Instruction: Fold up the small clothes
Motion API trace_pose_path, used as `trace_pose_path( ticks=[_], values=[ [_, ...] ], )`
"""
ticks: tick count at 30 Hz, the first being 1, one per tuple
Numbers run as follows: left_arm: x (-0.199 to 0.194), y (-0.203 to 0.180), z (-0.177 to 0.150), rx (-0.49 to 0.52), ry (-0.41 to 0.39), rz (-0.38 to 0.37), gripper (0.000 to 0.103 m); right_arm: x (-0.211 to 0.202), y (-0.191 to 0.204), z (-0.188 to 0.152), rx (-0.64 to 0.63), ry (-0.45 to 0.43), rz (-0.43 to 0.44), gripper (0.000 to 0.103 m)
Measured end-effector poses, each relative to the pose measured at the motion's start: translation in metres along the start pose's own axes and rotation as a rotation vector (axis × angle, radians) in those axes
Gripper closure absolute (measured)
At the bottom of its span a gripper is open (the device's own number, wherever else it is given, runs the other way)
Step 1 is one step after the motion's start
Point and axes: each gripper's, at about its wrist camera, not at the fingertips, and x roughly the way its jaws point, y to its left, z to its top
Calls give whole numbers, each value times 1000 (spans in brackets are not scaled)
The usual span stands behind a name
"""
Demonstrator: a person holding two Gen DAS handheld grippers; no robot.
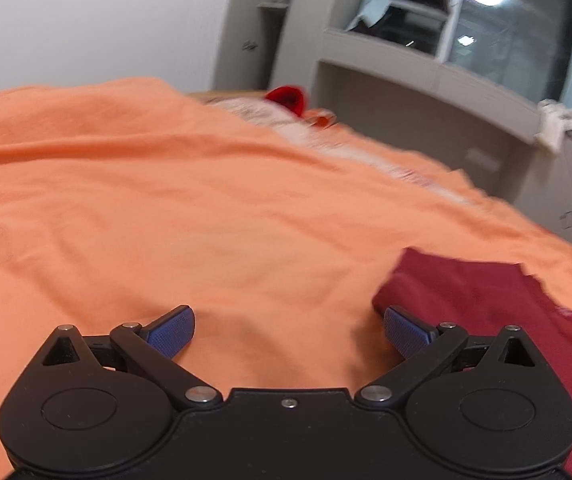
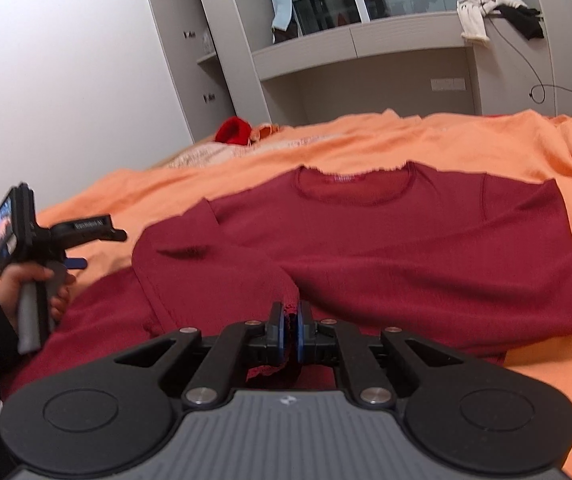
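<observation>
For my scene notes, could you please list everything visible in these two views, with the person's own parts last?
Dark red long-sleeved knit top: one, spread flat on the bed, sleeve folded across.
Orange bed sheet: one, covers the bed.
Bright red soft item: one, far end of bed; blurred.
White and black clothes: a small heap, on the grey ledge.
Grey shelving unit: one, against the far wall.
Left gripper: one, black with blue pads, open above the sheet, beside the top.
Right gripper: one, shut on the top's sleeve cuff.
Person's left hand: one, around the handle.
</observation>
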Motion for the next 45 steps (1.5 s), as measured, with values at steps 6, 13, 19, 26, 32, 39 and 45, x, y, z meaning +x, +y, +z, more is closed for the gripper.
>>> trace_pose_path(
  ticks=[6,13,19,26,32,39,45],
  values=[
    [-11,16,7,-74,-8,-30,1,1,-3,-3,-5,-5,-31,47],
    [-8,-12,-5,69,-17,-92,1,3,-7,-8,-6,7,-60,22],
    [19,-5,-11,45,122,-10,0,6,-10,-13,-9,26,-58,13],
    [14,-1,-8,21,112,-21,1,0,-7,-15,-43,7,-55,1],
    [-5,6,-3,-26,92,-72,1,-13,-8,-18,-39,-22,-69,0],
    [-51,-2,-9,-10,46,-168,1,-40,6,-30,-131,-70,-105,0],
    [-101,-26,-25,106,-42,-260,1,-71,28,-51,-294,-129,-169,0]
  ],
)
